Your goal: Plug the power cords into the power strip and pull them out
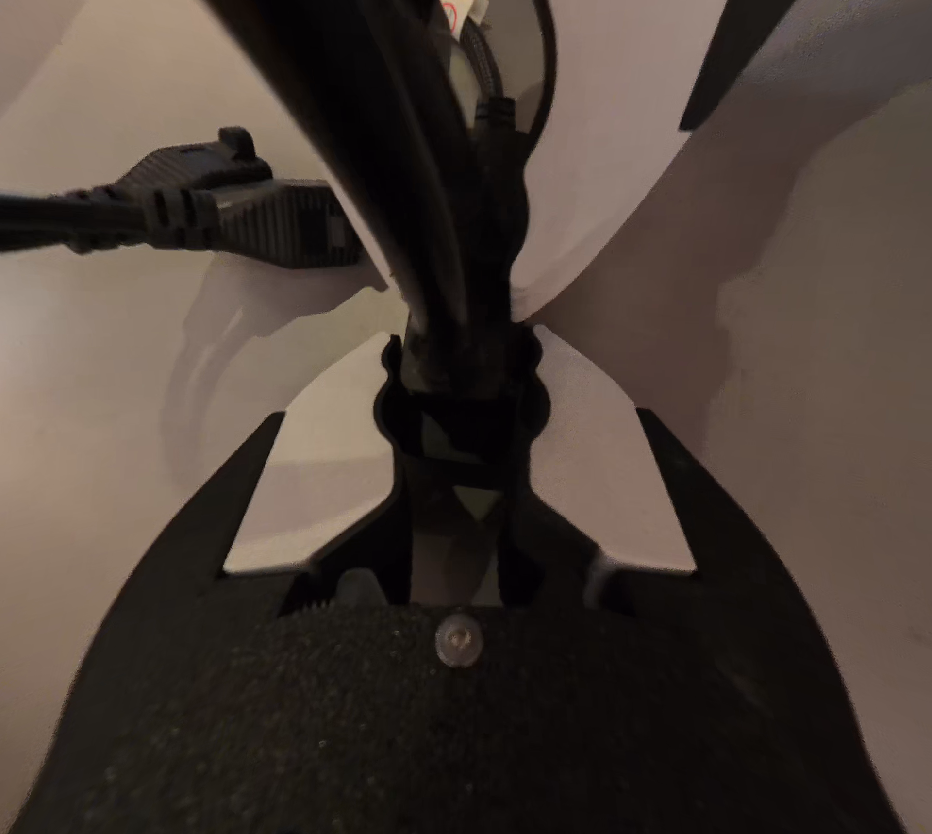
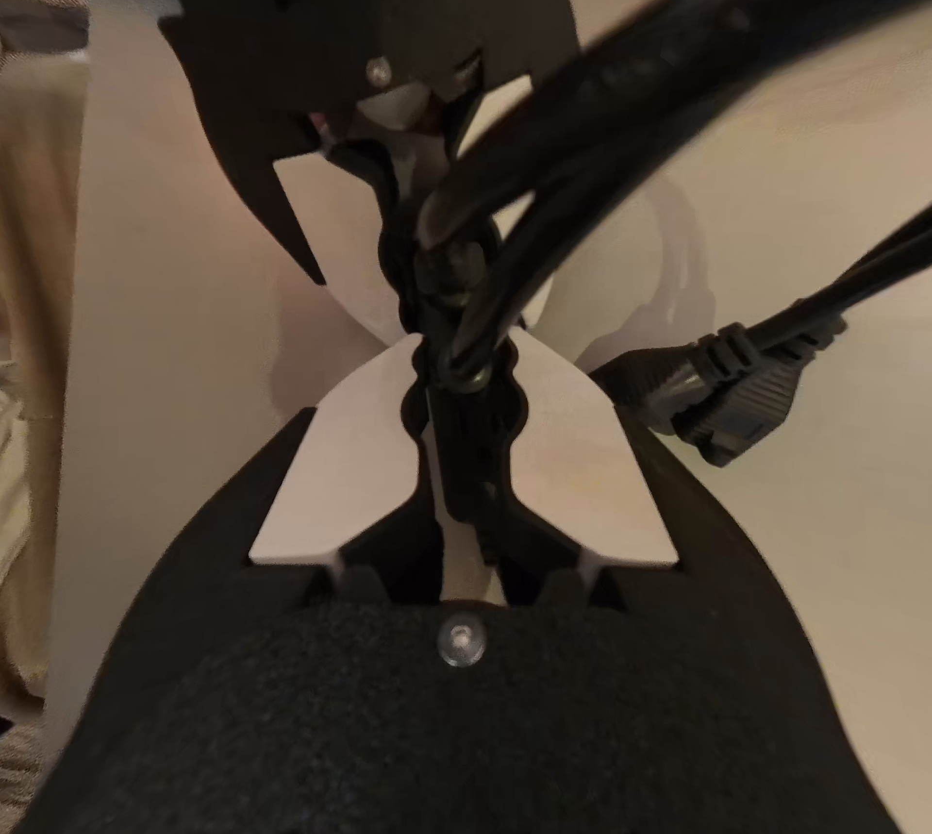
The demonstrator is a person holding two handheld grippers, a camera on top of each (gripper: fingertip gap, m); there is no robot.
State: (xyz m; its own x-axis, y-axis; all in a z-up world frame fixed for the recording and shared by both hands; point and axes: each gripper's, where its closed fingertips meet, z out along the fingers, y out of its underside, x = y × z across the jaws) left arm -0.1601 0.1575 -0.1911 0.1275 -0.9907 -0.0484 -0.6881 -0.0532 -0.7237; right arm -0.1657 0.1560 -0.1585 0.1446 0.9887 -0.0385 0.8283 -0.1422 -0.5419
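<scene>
Black cord (image 1: 433,255) is clenched by both grippers' jaws (white tag (image 1: 461,10) beyond, lettering unreadable).

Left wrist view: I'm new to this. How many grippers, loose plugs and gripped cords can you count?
Grippers: 2, the left gripper and the right gripper, tip to tip
Loose plugs: 1, a black plug
Gripped cords: 1, a thick black cord
Total: 4

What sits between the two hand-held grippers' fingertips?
A bundle of black power cords: the right hand-held gripper and the left hand-held gripper both clamp it, tip to tip, with no bare gap. The right wrist view shows it best.
</scene>
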